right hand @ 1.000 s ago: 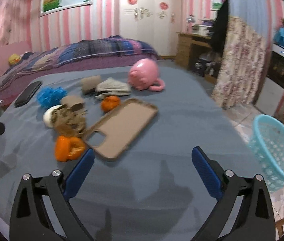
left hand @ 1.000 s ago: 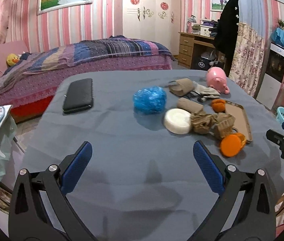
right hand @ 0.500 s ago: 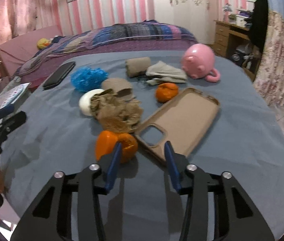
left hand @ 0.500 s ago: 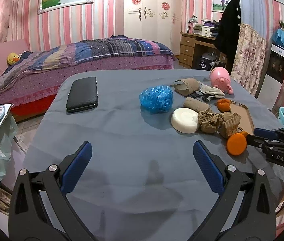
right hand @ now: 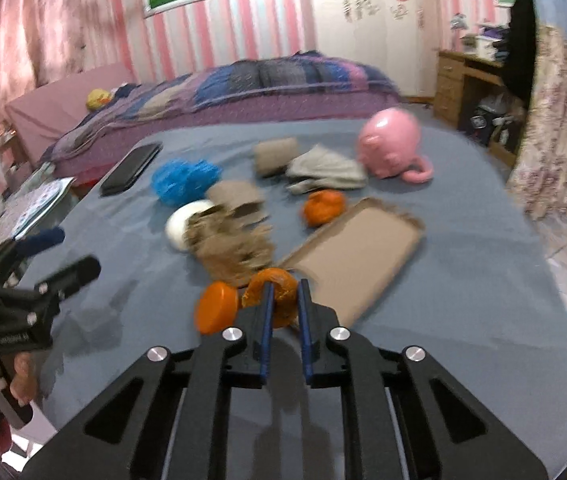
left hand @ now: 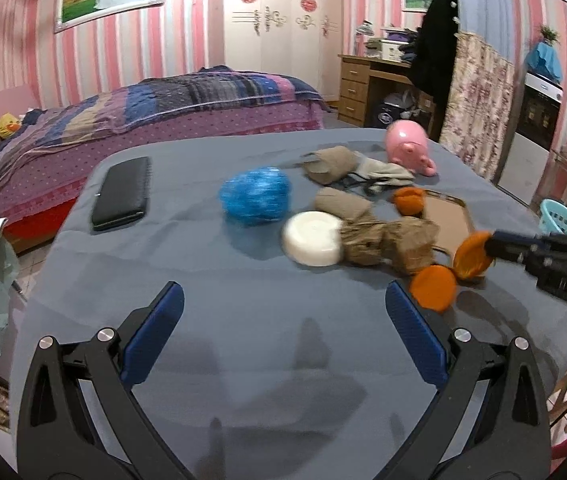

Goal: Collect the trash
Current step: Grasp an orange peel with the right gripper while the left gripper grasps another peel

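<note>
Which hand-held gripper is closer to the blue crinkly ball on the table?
Hard to call. The left hand-held gripper hangs open short of the blue ball; the right hand-held gripper, across the brown paper, is pinching orange peel.

left wrist view: looks forward and down along its jaws from the bench (left hand: 243,360) near edge, towards the bed (left hand: 163,108). right wrist view: same direction, set further right and closer to the orange peel (right hand: 279,296). both share the cluttered bench and bed.
</note>
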`<state>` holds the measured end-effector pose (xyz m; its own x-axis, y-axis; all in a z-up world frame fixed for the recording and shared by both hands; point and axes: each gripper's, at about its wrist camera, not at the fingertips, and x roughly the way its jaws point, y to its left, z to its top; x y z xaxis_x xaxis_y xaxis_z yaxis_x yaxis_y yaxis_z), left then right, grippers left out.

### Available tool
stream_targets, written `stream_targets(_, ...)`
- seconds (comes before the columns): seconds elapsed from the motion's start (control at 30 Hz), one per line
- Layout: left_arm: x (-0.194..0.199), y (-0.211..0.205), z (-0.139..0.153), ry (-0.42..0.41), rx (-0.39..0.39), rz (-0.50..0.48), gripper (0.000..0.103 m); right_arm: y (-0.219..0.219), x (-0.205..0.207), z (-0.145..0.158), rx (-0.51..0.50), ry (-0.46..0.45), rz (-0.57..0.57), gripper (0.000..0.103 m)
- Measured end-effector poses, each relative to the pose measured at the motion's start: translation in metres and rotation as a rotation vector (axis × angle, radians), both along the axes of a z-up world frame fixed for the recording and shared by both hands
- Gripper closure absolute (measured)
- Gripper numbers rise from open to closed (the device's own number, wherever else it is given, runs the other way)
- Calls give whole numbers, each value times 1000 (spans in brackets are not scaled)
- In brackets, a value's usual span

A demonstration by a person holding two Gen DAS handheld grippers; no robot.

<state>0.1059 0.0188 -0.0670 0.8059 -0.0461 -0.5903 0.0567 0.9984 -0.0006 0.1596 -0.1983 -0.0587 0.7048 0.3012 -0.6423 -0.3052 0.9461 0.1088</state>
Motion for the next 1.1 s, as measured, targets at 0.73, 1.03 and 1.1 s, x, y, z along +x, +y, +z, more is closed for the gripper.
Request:
stream_targets(0.73, 44, -114, -43, 217, 65, -181, 64, -112, 0, 12, 3, -38, -240, 91)
stream_targets(1.03, 19, -121, -2, 101, 23, -210, 64, -141, -12, 18, 3, -58, -299, 91)
stream_targets(1.1, 18, -131, 8, 76, 32, -230, 64, -151, -15, 18, 11, -59, -319, 91)
